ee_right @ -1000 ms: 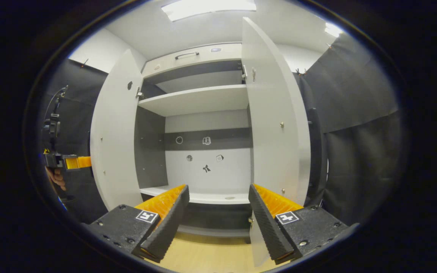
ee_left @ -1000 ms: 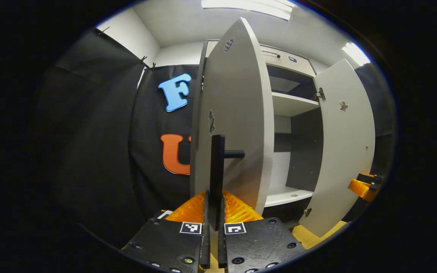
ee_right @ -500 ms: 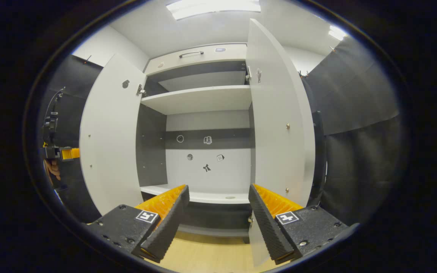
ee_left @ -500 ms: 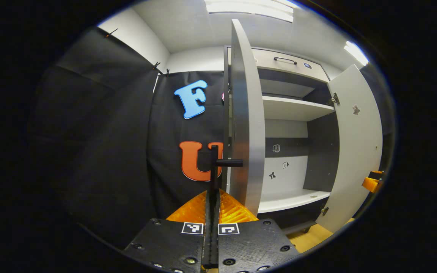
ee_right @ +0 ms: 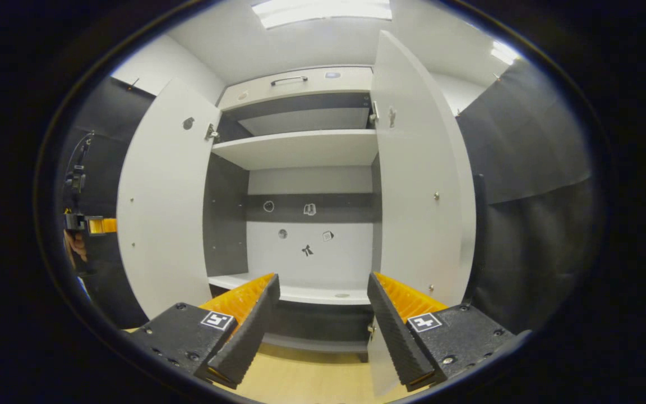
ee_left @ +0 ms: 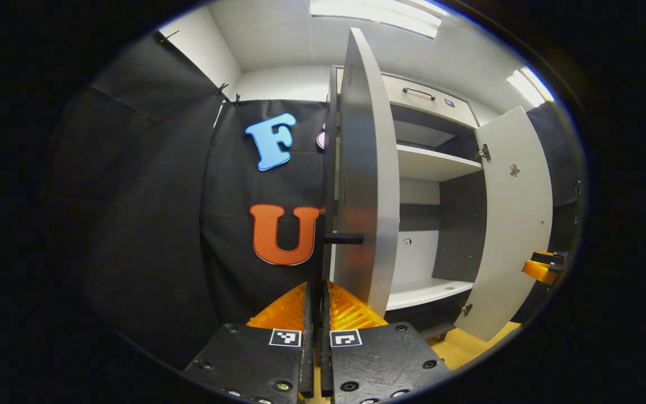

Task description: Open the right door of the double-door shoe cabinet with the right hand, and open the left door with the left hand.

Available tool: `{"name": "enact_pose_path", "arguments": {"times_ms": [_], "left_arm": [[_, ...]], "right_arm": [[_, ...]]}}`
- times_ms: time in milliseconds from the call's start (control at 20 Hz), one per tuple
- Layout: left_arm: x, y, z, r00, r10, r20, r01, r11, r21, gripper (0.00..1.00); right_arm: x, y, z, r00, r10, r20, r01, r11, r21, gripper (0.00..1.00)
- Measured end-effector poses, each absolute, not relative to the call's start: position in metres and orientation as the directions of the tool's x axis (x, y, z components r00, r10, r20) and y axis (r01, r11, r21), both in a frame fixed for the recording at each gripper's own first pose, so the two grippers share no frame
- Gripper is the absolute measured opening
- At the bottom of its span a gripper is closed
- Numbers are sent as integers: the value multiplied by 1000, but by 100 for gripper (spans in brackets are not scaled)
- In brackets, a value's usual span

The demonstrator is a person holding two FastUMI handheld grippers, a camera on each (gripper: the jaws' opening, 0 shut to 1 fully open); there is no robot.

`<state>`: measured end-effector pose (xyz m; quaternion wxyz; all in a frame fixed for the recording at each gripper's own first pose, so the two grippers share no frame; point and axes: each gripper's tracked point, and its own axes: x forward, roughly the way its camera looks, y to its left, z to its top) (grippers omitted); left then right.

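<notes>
Left gripper view: camera rides the left claw [ee_left: 317,314], set close against the outer edge of the left door [ee_left: 362,185], which it meets nearly edge-on. It faces along that door toward the black cloth wall [ee_left: 149,213], with the cabinet interior [ee_left: 424,224] opening off to its right.

Right gripper view: camera rides the right claw [ee_right: 323,314], standing back from the cabinet front, facing squarely into the interior [ee_right: 306,224] between both open doors; wooden floor [ee_right: 312,381] just below.

Shared ground: both take in the shelves, left door [ee_right: 160,207], right door [ee_left: 516,213] [ee_right: 418,191], and each other's claw at the frame edge [ee_left: 541,268] [ee_right: 96,224].
</notes>
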<state>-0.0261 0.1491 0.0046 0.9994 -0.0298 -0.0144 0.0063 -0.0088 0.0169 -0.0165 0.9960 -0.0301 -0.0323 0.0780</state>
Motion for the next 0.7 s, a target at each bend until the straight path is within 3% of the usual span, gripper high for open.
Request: {"name": "enact_pose_path", "arguments": {"times_ms": [250, 400, 600, 700], "left_arm": [[-83, 149, -18, 999, 46, -1, -46, 998, -46, 2], [-103, 111, -27, 998, -35, 43, 37, 998, -53, 0], [-88, 46, -27, 987, -135, 93, 140, 989, -55, 0], [-67, 27, -17, 982, -122, 141, 131, 990, -58, 0]], "right_arm": [[-6, 20, -28, 986, 162, 40, -158, 983, -89, 97], [-2, 24, -46, 985, 175, -3, -174, 982, -67, 98], [-3, 34, -52, 978, 208, -32, -209, 978, -23, 98], [-10, 31, -47, 979, 202, -11, -202, 979, -26, 98]]}}
